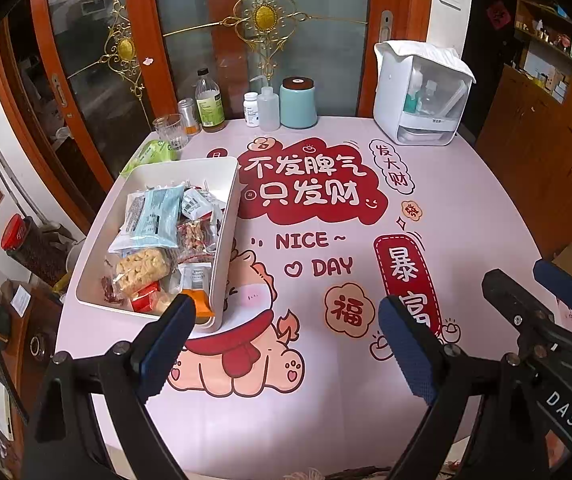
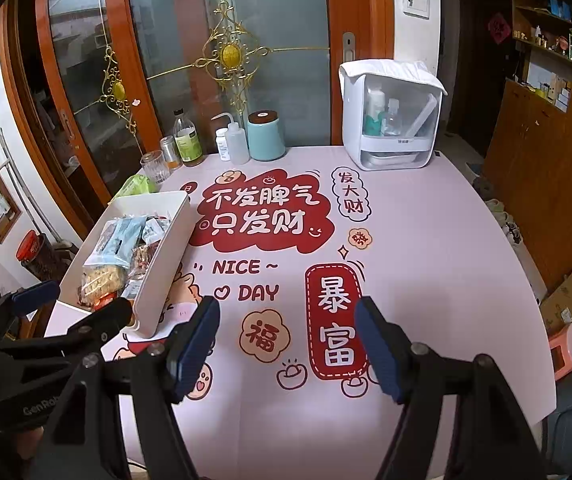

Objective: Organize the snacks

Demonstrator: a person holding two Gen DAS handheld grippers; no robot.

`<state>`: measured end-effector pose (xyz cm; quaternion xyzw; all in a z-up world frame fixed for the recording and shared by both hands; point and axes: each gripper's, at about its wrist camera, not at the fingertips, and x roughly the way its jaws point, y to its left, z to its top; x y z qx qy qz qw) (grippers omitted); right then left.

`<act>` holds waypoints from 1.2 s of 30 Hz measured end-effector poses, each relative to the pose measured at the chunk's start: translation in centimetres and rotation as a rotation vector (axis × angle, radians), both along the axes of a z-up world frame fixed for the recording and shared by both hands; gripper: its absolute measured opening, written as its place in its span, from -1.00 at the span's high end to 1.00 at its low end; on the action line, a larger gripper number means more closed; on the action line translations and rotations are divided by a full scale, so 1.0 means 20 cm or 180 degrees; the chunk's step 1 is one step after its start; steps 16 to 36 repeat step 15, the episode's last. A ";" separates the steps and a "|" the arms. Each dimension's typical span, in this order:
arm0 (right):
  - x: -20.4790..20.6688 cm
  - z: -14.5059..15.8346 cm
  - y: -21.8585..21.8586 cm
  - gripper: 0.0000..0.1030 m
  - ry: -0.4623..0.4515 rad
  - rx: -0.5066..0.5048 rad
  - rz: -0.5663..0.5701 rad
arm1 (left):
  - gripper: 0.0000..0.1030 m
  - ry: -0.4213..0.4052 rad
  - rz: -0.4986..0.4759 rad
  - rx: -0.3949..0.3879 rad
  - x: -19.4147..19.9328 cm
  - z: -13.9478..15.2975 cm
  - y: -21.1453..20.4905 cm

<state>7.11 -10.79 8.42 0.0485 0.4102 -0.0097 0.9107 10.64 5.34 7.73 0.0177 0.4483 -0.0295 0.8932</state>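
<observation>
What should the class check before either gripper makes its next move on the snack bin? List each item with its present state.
1. Left gripper open, nothing between its pads: ok.
2. Right gripper open and empty: ok.
3. Bin flat on the table: ok.
4. Snacks all inside the bin: ok.
5. No loose snacks on the table: ok.
6. Bin's left side fully on the table: cannot tell.

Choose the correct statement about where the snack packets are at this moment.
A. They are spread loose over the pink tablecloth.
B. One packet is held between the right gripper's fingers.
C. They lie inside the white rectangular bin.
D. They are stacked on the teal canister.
C: the snack packets all lie inside the white bin, and both the left gripper and the right gripper are open and hold nothing.
</observation>
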 end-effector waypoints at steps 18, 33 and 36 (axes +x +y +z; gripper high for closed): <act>0.00 0.00 0.00 -0.37 0.0019 0.0021 -0.0005 | -0.79 0.0032 -0.0005 -0.0026 0.01 -0.01 0.00; 0.00 0.00 0.00 -0.37 0.0019 0.0021 -0.0005 | -0.79 0.0032 -0.0005 -0.0026 0.01 -0.01 0.00; 0.00 0.00 0.00 -0.37 0.0019 0.0021 -0.0005 | -0.79 0.0032 -0.0005 -0.0026 0.01 -0.01 0.00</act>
